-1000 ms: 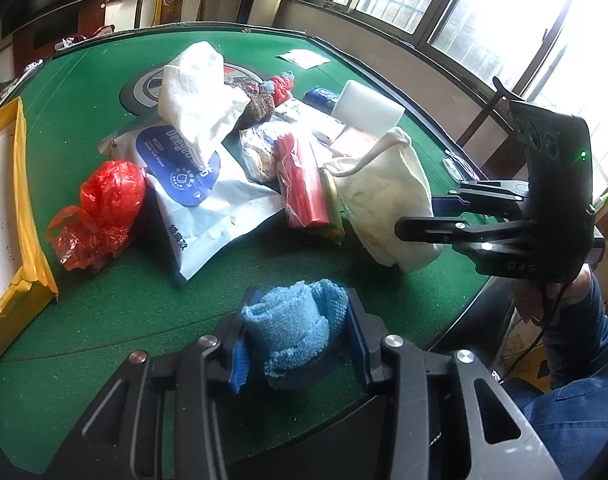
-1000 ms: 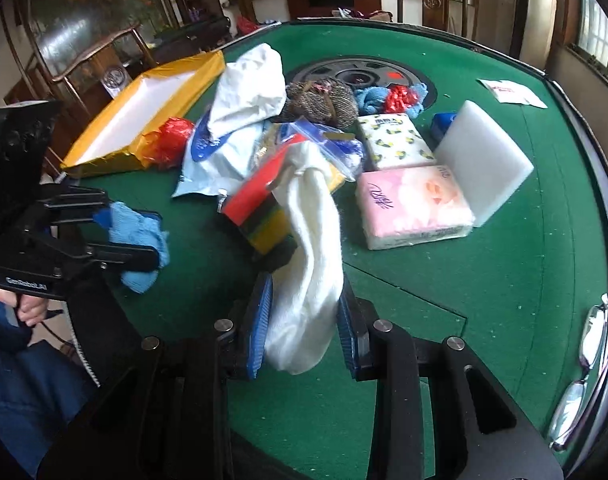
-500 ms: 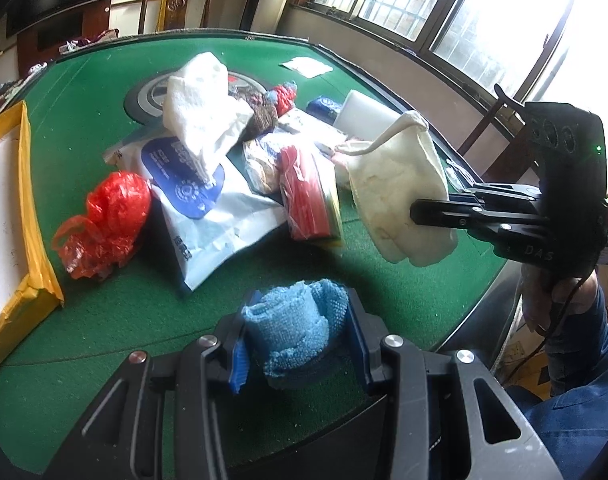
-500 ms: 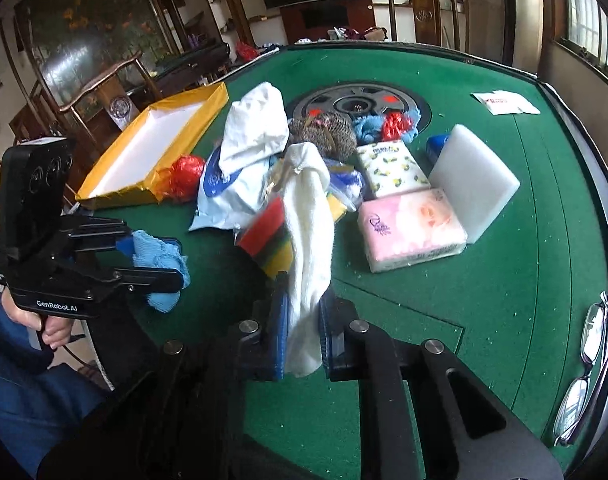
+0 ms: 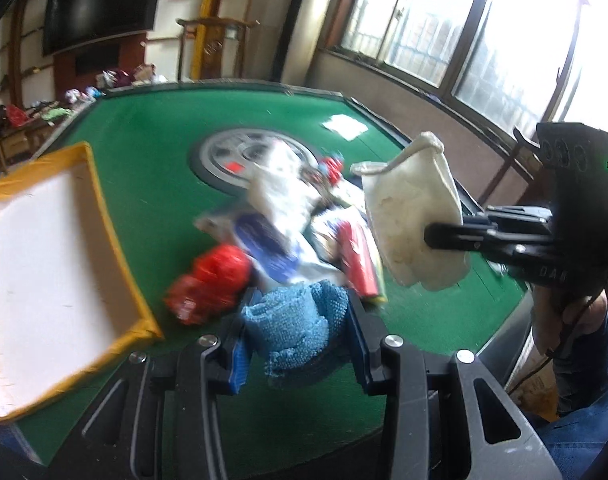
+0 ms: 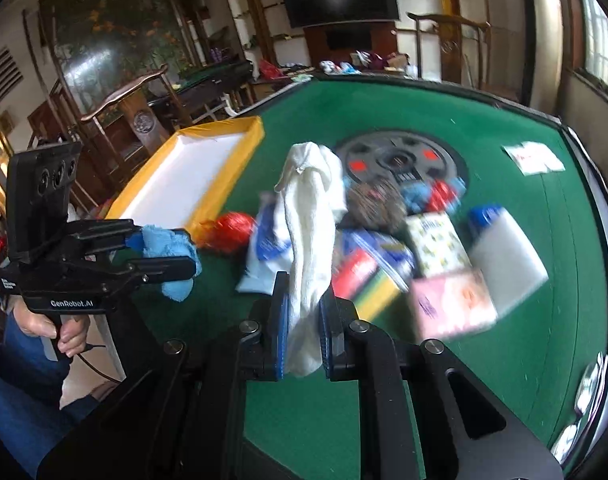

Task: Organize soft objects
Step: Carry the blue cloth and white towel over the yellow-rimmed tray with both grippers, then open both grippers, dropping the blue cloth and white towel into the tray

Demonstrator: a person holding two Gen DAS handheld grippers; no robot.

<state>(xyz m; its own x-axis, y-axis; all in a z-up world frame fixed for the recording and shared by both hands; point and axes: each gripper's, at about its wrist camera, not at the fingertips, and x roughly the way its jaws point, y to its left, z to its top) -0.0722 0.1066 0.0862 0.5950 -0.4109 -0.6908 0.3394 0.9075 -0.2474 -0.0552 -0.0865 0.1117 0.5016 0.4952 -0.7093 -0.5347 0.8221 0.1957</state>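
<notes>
My left gripper (image 5: pixel 298 332) is shut on a bunched blue towel (image 5: pixel 294 322), held above the near edge of the green table (image 5: pixel 152 152). The same blue towel (image 6: pixel 170 248) shows in the right wrist view at the left, clamped in the left gripper (image 6: pixel 160 254). My right gripper (image 6: pixel 302 330) is shut on a cream-white cloth (image 6: pixel 309 240) that hangs in the air, its upper end standing above the jaws. In the left wrist view that white cloth (image 5: pixel 413 220) hangs at the right, pinched by the right gripper (image 5: pixel 443 236).
A yellow-rimmed white tray (image 5: pixel 36 264) lies at the table's left. A heap in the middle holds a red bag (image 5: pixel 212 280), a blue-and-white pouch (image 5: pixel 272 248), sponges (image 6: pixel 363 276), tissue packs (image 6: pixel 451 308) and a white block (image 6: pixel 507 268). A person's hand (image 6: pixel 60 328) grips the left handle.
Both grippers have risen from the table with their cloths. The right jaws have closed tight on the white cloth and lifted it clear of the heap. More of the tray has come into view.
</notes>
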